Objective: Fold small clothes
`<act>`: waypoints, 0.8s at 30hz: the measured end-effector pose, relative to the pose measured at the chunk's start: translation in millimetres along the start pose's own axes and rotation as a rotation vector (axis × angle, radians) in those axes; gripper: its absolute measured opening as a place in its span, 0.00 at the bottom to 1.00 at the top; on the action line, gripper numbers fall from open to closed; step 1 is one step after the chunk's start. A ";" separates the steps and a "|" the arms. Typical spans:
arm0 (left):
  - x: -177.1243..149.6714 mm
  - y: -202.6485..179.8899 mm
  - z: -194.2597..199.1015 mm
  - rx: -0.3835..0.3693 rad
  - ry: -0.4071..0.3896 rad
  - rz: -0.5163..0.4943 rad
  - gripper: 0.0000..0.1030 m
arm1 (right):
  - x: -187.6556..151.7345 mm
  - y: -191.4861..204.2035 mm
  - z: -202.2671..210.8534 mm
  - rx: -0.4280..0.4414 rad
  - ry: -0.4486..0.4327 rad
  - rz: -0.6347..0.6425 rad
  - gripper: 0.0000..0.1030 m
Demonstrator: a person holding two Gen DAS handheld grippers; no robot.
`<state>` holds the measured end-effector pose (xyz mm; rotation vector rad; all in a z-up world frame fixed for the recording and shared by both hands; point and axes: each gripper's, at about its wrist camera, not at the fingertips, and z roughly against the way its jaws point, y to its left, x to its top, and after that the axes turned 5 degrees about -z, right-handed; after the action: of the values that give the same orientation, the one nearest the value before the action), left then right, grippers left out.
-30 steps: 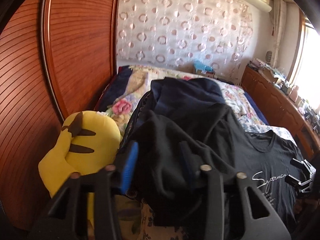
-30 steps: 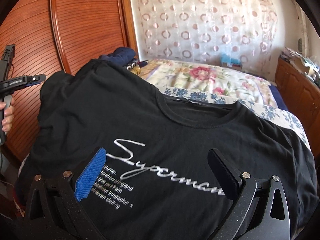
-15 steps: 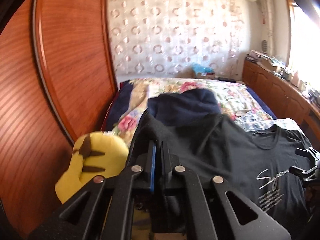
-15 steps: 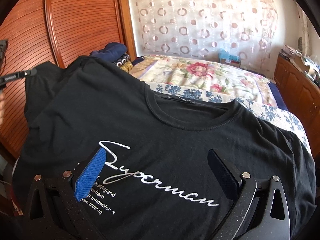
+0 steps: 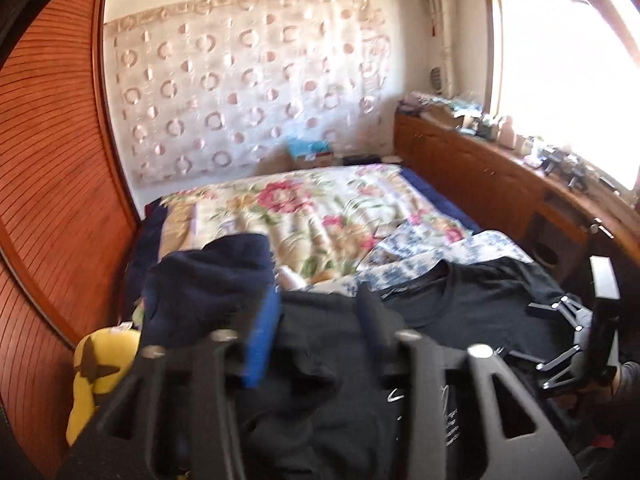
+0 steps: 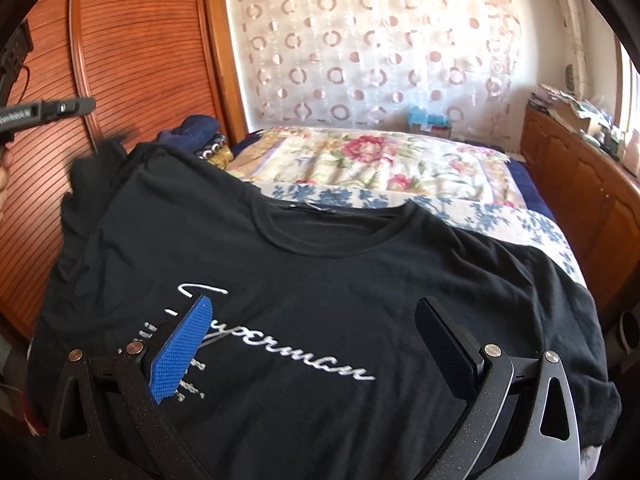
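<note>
Lying mostly flat on the bed (image 6: pixel 400 168), the black T-shirt (image 6: pixel 320 272) is awaiting folding; left gripper (image 5: pixel 316 332), jaws just reopened, and right gripper (image 6: pixel 312 344) are both hovering apart, empty.

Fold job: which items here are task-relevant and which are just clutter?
In the job:
- black T-shirt, spread on the bed
- left claw, jaws just opening, nothing gripped
- right claw, open over the shirt

Lying about:
- navy garment
- yellow plush toy
- floral bedspread
- tissue box

A yellow plush toy (image 5: pixel 100 368) lies beside the floral bedspread (image 5: pixel 304 216), near the wooden wardrobe (image 5: pixel 52 184)
</note>
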<state>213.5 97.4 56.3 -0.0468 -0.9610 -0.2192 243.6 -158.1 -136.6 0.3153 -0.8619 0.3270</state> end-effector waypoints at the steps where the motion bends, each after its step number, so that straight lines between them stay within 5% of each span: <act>1: -0.1 0.8 2.4 0.003 -0.002 -0.003 0.50 | -0.6 0.1 1.3 -0.002 0.002 -0.002 1.00; 13: -58.6 34.0 3.4 0.110 0.064 0.073 0.56 | 13.4 28.8 -17.8 0.107 0.015 0.043 0.94; 18: -82.2 23.2 -5.0 0.095 0.080 0.075 0.56 | 17.0 45.5 -25.4 0.120 0.008 0.088 0.94; 24: -88.9 -7.7 -27.2 0.006 0.083 0.054 0.56 | 9.0 20.8 -18.6 0.060 0.009 0.055 0.94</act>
<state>184.7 100.8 -32.4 -0.0580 -0.8764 -0.1668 253.4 -130.5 -138.1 0.3455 -0.8539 0.4057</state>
